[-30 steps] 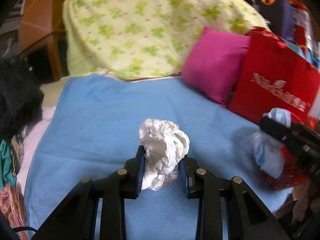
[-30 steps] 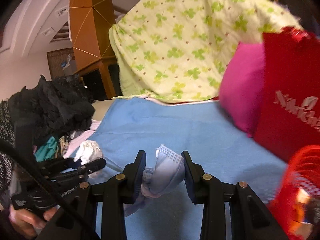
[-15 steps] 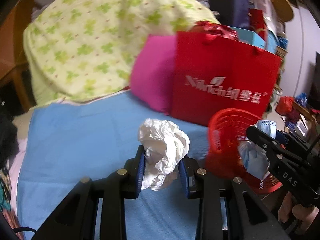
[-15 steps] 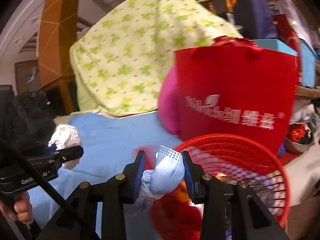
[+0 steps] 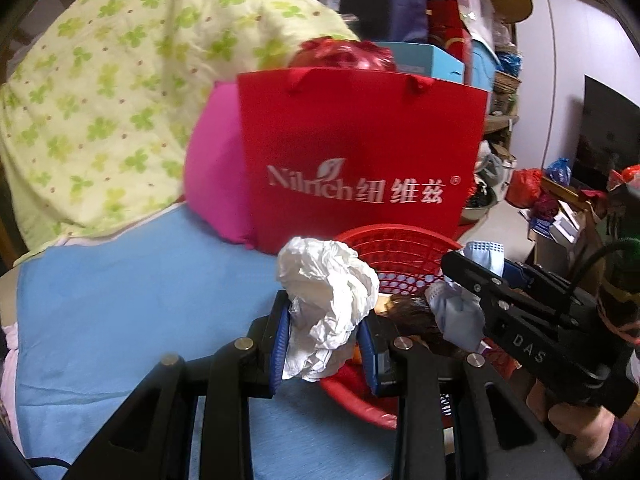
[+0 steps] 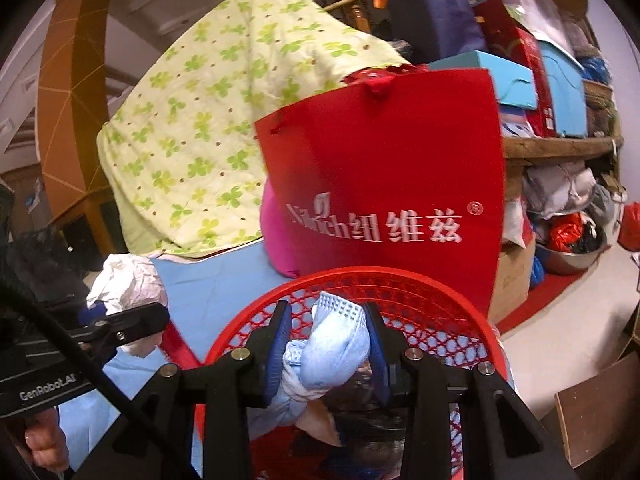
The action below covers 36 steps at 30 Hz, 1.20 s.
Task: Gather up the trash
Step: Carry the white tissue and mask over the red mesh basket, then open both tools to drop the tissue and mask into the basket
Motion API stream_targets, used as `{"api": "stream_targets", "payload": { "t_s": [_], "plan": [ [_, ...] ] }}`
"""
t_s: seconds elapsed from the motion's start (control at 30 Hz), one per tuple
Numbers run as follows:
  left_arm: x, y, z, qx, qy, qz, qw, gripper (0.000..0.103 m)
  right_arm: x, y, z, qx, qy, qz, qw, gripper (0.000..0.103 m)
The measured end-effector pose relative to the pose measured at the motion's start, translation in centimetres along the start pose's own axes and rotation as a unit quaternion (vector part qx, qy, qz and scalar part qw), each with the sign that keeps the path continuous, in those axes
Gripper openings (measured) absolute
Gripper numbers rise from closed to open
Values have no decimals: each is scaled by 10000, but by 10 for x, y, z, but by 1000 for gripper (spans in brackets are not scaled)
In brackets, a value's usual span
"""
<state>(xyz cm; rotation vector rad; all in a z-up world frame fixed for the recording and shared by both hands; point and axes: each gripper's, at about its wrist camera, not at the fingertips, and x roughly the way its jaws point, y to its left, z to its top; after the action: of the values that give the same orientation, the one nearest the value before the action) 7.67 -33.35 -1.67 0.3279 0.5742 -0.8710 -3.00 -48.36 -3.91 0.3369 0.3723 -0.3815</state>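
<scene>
Our left gripper (image 5: 326, 342) clamps white paper wad (image 5: 326, 300), jaws narrowed on it, at near rim of red basket (image 5: 404, 236) on blue sheet (image 5: 120, 300). Our right gripper (image 6: 326, 346) pinches blue mask (image 6: 332, 344), jaws tight on it, above basket mouth. Red bag (image 6: 384, 184) behind.

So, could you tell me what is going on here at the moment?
A person is collecting trash from a bed with a handheld claw in each hand. The left claw is shut on a crumpled white paper ball, held at the near edge of the red mesh basket. The right claw grips a wadded blue face mask directly over the basket's opening. Neither piece has been dropped in yet.
</scene>
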Motion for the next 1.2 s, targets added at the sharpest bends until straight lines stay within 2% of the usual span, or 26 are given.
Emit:
{"api": "stream_targets", "payload": {
  "t_s": [0.27,0.77,1.2],
  "plan": [
    [20,-16,-1,41,189,-282,9994,33,-3,-26,2,372,-114,-38,9992,39],
    [26,-32,-2,352,225,1,9991,34,-3,-32,1,444,-193,-192,9986,39],
    [32,-34,-3,410,300,74,9987,34,1,-35,0,496,-167,-183,9985,39]
  ]
}}
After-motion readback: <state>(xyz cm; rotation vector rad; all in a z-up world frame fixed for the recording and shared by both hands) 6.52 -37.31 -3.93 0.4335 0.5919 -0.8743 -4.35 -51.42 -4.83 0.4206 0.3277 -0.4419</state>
